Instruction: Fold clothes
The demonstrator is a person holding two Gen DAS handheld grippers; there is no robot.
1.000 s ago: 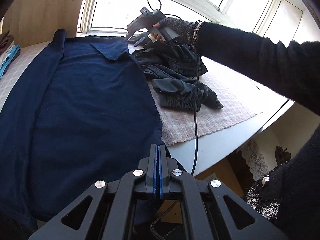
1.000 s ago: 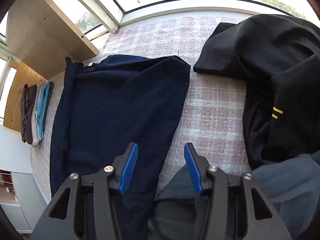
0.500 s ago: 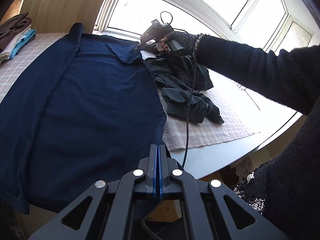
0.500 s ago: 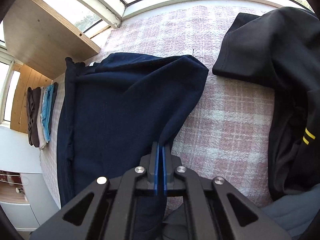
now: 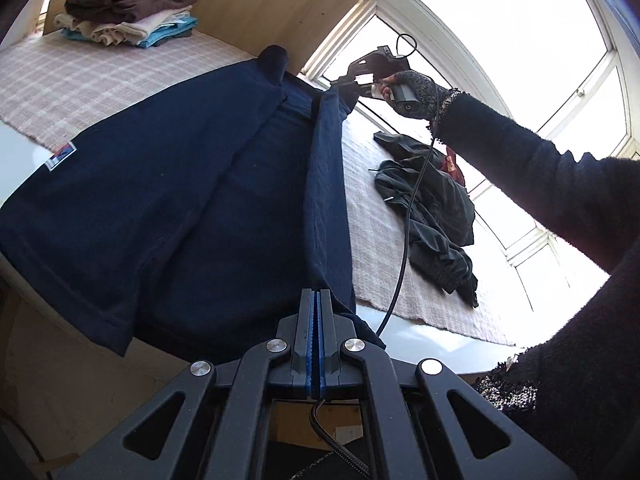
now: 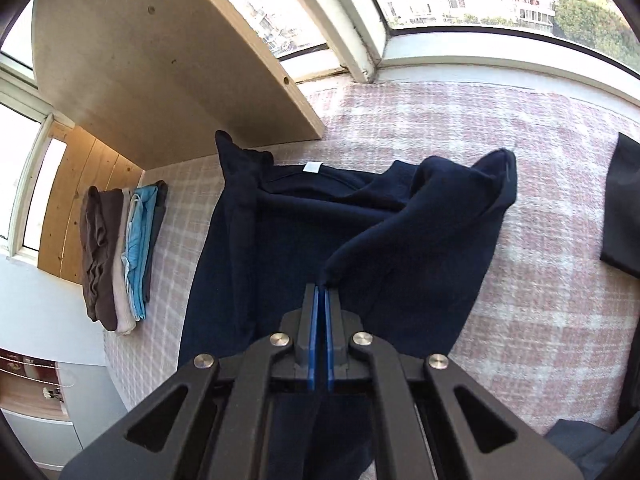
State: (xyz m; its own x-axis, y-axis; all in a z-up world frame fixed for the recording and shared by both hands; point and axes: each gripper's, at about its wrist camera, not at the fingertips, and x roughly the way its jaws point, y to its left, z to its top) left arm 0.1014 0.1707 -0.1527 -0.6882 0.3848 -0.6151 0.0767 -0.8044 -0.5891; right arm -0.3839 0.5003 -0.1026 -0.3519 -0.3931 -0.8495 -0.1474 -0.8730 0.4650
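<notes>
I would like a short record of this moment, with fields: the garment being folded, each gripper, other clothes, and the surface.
garment: navy shirt, lying on the cloth with its right edge lifted
left gripper: jaws shut on the shirt's lower edge
right gripper: jaws shut on a raised fold of the shirt near the collar end
folded stack: brown, cream and light blue items, apart from the shirt
unfolded pile: dark jacket, beside the shirt
surface: pink checked cloth
</notes>
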